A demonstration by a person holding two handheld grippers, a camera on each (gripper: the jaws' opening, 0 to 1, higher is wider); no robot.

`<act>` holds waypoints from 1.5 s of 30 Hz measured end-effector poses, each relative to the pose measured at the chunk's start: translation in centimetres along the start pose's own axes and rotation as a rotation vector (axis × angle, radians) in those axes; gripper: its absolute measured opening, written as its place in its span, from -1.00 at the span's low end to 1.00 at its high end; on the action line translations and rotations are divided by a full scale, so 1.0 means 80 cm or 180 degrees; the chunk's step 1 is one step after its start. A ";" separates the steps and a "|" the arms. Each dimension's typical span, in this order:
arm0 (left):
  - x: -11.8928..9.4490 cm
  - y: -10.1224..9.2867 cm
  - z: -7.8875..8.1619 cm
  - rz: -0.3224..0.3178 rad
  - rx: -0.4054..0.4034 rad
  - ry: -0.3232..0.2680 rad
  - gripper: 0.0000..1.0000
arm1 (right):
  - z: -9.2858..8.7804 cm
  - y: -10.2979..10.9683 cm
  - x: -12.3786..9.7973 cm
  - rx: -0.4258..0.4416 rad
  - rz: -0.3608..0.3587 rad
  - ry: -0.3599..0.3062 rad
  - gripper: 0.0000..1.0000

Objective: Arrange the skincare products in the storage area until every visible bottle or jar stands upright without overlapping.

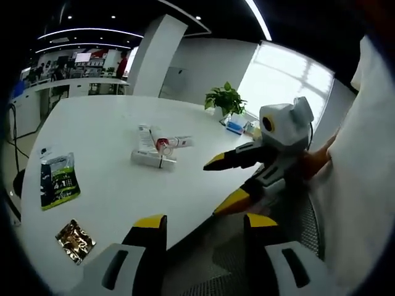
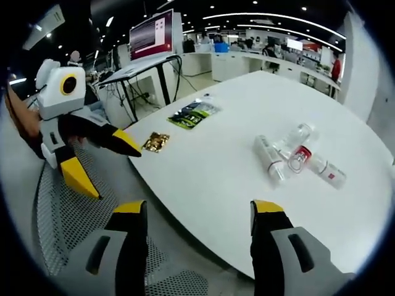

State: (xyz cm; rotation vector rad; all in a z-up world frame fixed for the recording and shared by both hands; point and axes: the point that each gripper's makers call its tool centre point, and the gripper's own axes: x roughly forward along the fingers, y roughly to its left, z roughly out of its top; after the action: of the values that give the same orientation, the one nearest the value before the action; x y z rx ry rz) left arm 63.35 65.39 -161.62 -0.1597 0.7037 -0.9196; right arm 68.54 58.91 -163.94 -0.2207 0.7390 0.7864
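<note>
Several skincare bottles and tubes (image 1: 158, 148) lie on their sides in a small overlapping pile on the white table (image 1: 99, 129); one has a red band. In the right gripper view the same pile (image 2: 296, 155) sits right of centre on the table (image 2: 216, 166). My left gripper (image 1: 205, 223) is open and empty, held off the table's near edge, well short of the pile. My right gripper (image 2: 199, 209) is also open and empty, off the edge. Each shows in the other's view, jaws apart: the right gripper (image 1: 217, 185) and the left gripper (image 2: 111, 169).
A green packet (image 1: 58, 179) and a gold-brown sachet (image 1: 75, 240) lie on the table's left part, also seen as packet (image 2: 194, 114) and sachet (image 2: 156, 142). A potted plant (image 1: 225, 98) stands at the far edge. A mesh chair seat (image 2: 62, 216) is below the grippers. A person's white sleeve (image 1: 364, 172) is at right.
</note>
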 end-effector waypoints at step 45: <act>0.010 -0.009 0.002 -0.0039 0.0389 -0.0157 0.00 | -0.046 -0.038 0.021 0.0053 -0.0514 0.0551 0.25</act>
State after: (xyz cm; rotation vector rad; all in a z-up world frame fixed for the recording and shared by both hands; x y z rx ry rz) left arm 63.29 64.32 -161.56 -0.0781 0.5997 -0.9646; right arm 69.60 56.09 -168.05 -0.3323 0.8792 0.6124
